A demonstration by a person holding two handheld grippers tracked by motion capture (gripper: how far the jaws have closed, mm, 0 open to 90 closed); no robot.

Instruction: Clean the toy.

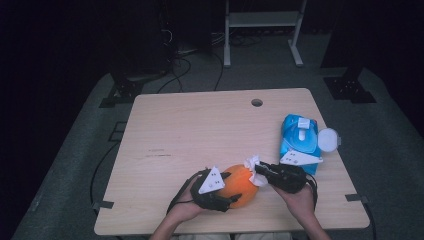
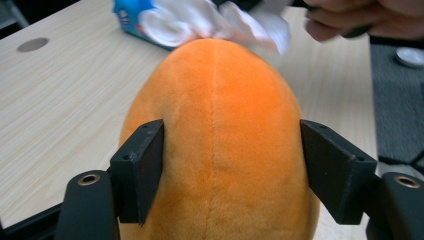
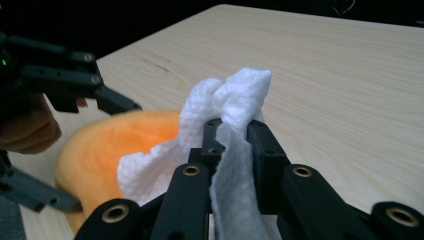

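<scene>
An orange plush toy [image 1: 239,186] lies near the table's front edge. My left gripper [image 1: 231,189] is shut on it; in the left gripper view both pads press into the sides of the plush toy [image 2: 220,145]. My right gripper [image 1: 260,171] is shut on a white wipe [image 1: 254,169], and the wipe rests against the right end of the toy. In the right gripper view the wipe [image 3: 225,125] bunches above the closed jaws and drapes over the orange toy [image 3: 100,155]. The left gripper [image 3: 65,75] stands beyond it at the left.
A blue pack of wipes [image 1: 299,140] with its white lid [image 1: 328,139] flipped open lies at the table's right edge, just behind my right hand. A round hole [image 1: 257,102] sits near the far edge of the wooden table [image 1: 200,125].
</scene>
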